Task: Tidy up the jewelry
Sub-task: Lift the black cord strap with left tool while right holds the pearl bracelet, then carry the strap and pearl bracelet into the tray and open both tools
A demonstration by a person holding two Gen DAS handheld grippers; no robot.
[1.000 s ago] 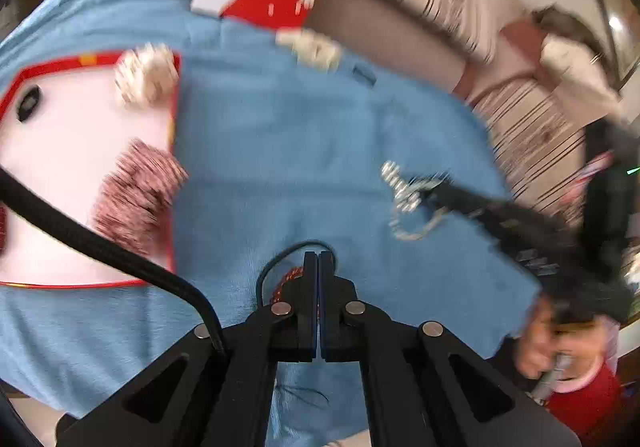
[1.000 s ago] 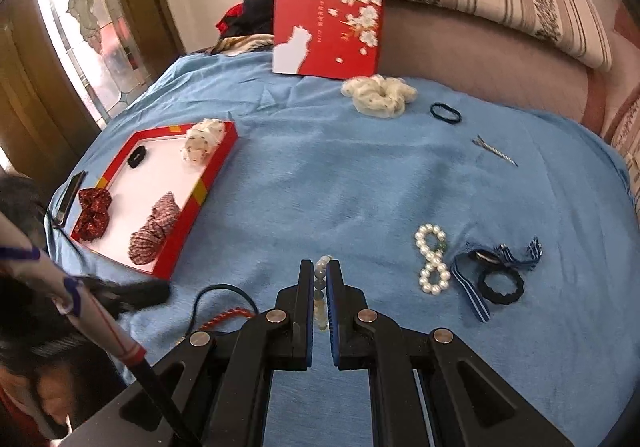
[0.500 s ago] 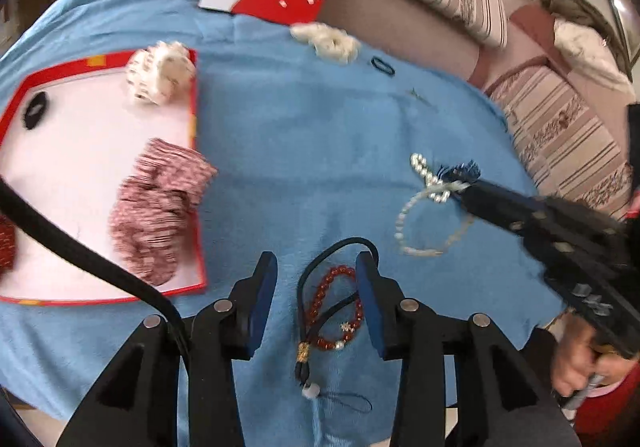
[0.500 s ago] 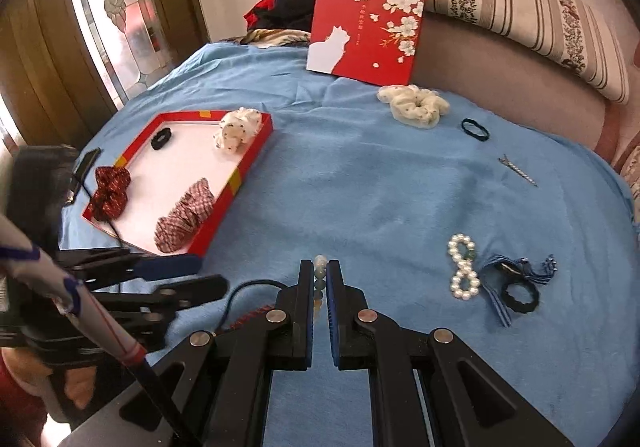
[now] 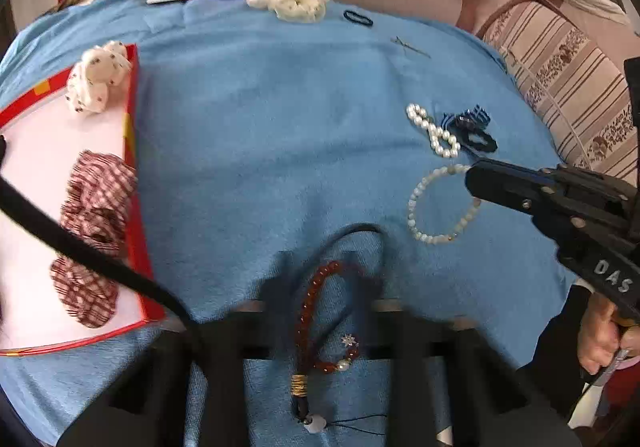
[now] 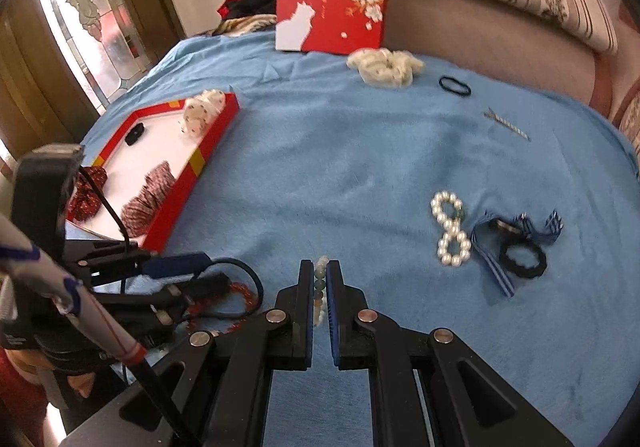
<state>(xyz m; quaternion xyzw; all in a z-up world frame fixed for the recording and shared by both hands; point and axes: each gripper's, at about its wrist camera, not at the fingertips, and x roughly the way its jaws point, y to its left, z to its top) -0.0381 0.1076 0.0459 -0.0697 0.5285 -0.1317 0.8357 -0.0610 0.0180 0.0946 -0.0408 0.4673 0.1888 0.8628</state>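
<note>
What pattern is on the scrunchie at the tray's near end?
Red-and-white checked scrunchie; clearest in the left wrist view.

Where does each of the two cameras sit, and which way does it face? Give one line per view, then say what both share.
Left wrist: on the left tongs, looking down at the red bead bracelet; a hand shows at the right edge.
Right wrist: on the right tongs, shut on the pale bead bracelet, facing the sofa.
Shared: blue cloth, red tray, pearl bracelet.
</note>
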